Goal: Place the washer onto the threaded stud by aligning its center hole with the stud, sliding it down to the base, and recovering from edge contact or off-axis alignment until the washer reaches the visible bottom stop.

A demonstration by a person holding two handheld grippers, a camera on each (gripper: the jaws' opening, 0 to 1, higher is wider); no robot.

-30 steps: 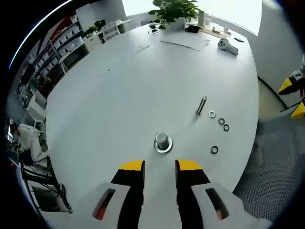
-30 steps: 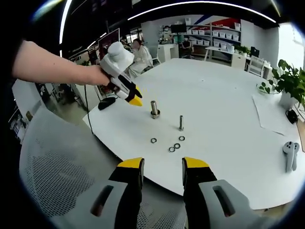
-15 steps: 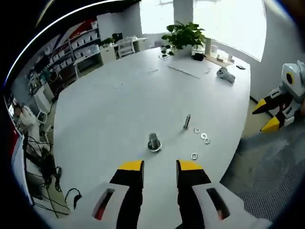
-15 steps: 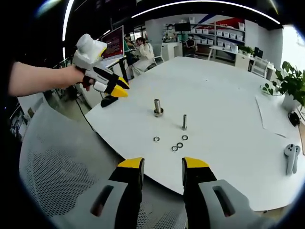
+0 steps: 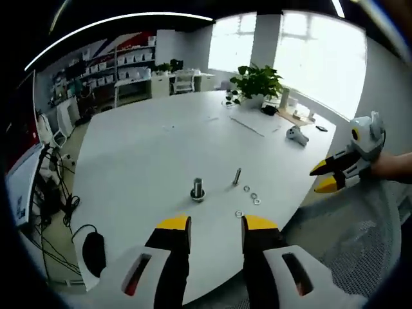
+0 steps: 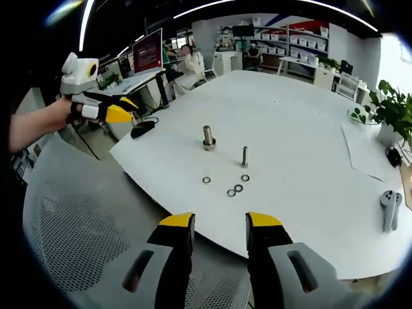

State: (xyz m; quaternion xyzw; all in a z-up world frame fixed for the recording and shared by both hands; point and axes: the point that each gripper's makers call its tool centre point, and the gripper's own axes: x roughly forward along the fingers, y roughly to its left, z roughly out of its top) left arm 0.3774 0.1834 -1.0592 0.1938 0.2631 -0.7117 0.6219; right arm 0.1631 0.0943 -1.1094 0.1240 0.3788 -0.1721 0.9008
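Washers: four small rings lie flat on the counter in a loose cluster, one (image 6: 206, 180) set apart toward the counter's edge, three (image 6: 235, 187) close together just beside the thin stud; none is on a stud.
Thin stud: a slim threaded stud (image 6: 244, 156) stands upright near the washers.
Thick stud: a stouter post on a round flanged base (image 6: 208, 137) stands upright, near the thin one but apart from it.
Left gripper (image 5: 215, 225): yellow-tipped fingers narrowly parted, holding nothing, back from the counter's edge; in the right gripper view it (image 6: 116, 111) is held in a hand off the counter.
Right gripper (image 6: 219, 222): fingers narrowly parted, empty, above a grey mesh chair (image 6: 84, 244).
Left gripper view alone: a black mouse (image 5: 94, 251) and bright windows.
Right gripper view alone: a monitor and seated people.
Counter (image 6: 302, 129): white, rounded, with a potted plant (image 5: 257, 82), paper and a white controller (image 6: 390, 209).
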